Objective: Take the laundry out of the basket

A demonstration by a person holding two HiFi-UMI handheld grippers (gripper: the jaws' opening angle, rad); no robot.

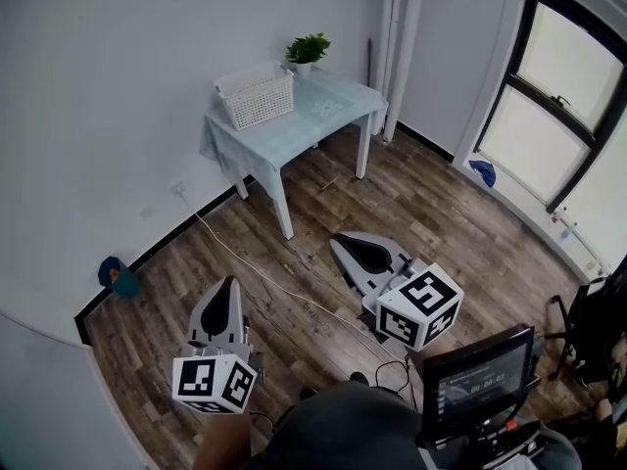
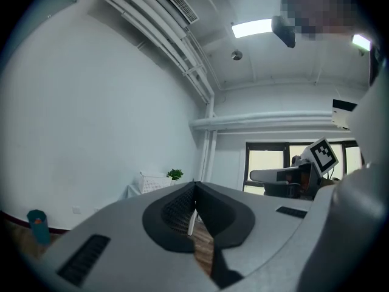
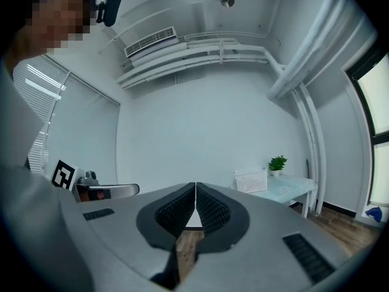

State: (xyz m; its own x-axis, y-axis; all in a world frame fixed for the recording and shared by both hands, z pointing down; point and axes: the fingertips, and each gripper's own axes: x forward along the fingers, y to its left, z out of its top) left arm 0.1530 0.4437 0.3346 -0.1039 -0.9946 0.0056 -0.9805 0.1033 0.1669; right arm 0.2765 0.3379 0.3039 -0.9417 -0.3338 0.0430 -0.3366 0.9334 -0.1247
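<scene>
basket (image 1: 256,96): white lattice, on cloth-covered surface (image 1: 328,106) beside potted plant (image 1: 308,49), well apart from both grippers | contents: laundry inside cannot be made out | handling, judged: soft, light, limp; pinch a raised fold | left gripper (image 1: 231,283): fingers clenched, empty | right gripper (image 1: 337,240): fingers clenched, empty

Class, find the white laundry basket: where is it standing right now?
In the head view the basket stands at the top centre, on the small table, just left of the potted plant.
</scene>
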